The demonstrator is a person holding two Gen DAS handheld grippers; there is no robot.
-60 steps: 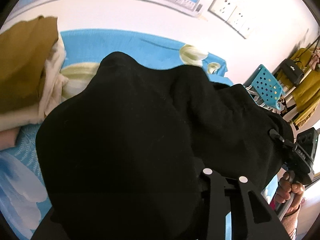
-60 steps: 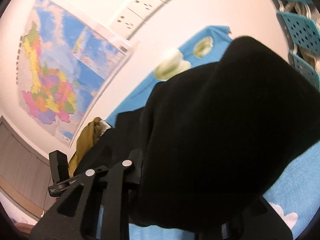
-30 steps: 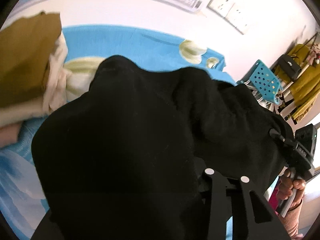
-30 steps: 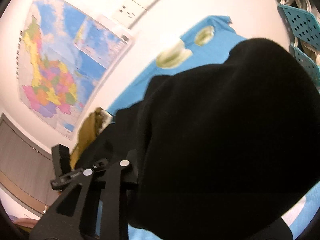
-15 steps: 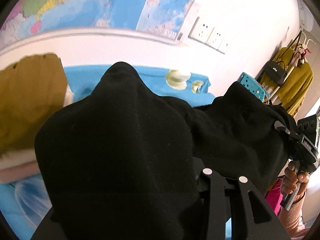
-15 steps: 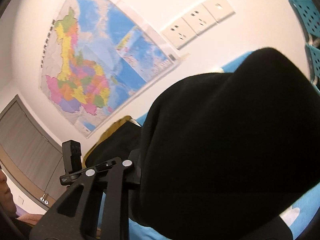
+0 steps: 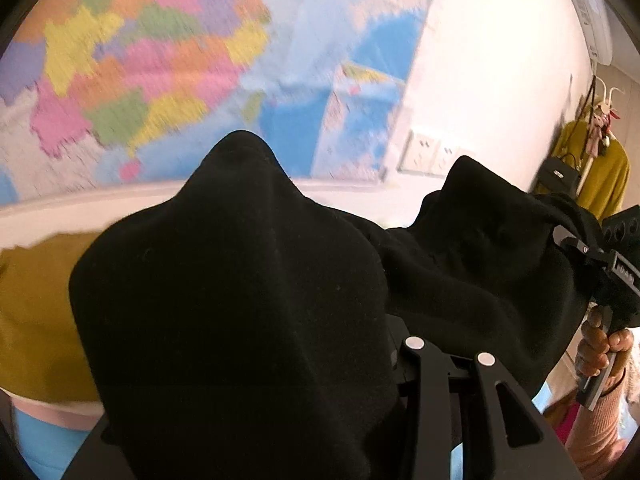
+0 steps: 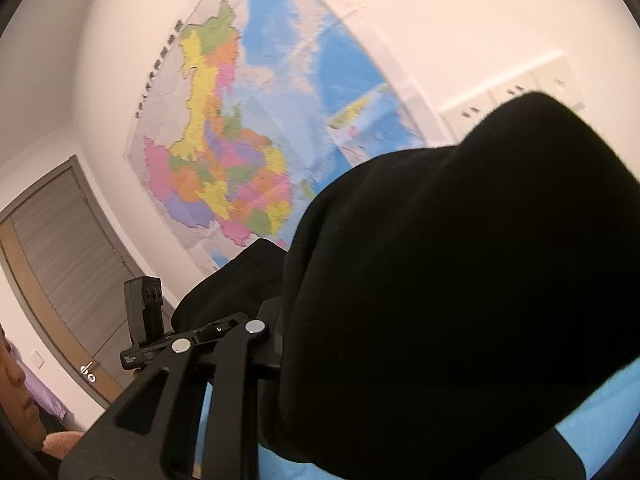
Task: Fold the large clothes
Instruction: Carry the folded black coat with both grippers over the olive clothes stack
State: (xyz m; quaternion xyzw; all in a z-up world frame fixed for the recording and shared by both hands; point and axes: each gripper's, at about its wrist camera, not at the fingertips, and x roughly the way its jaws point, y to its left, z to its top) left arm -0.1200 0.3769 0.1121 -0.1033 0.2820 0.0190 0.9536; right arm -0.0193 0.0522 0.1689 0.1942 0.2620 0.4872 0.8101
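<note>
A plain black garment (image 7: 240, 300) fills both views, draped over black grippers, the left gripper (image 7: 400, 360) and the right gripper (image 8: 276, 344), each with silver rivets. Behind hangs a wall map (image 8: 224, 152) patched in pink, yellow, orange, green and purple against blue seas, on a white wall (image 8: 460, 12). A mustard-yellow cloth (image 7: 36, 312) lies at left above pale pink; a mustard coat (image 7: 600, 176) hangs at right. Bedding (image 8: 592, 404) shows sky blue; the door (image 8: 68, 248) is grey.
</note>
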